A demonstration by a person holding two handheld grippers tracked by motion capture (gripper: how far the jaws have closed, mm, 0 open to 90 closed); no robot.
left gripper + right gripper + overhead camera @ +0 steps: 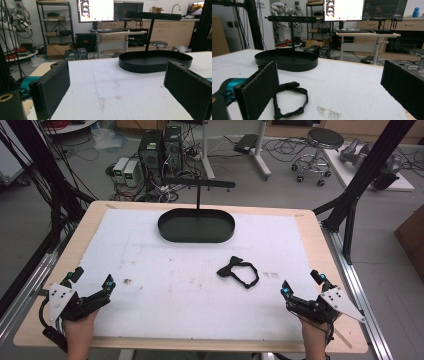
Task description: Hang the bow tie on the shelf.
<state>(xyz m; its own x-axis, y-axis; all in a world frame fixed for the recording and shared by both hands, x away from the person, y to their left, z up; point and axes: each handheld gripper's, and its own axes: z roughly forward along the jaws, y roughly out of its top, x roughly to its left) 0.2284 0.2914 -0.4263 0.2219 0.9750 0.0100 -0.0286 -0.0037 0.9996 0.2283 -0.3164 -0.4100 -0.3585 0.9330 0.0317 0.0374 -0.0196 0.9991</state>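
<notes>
We judge the small black fabric bow tie with its thin looped strap (238, 270) — lying on the white-covered tabletop (175, 285) just ahead of our right gripper (302, 290), both grippers' jaws wide open and empty — light, limp and best pinched at its thicker knot.

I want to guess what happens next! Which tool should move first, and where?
Probably the right tool should reach forward and left to the black bow tie. It lies loose on the white mat, nearer that tool, and both tools are open and empty.
</notes>
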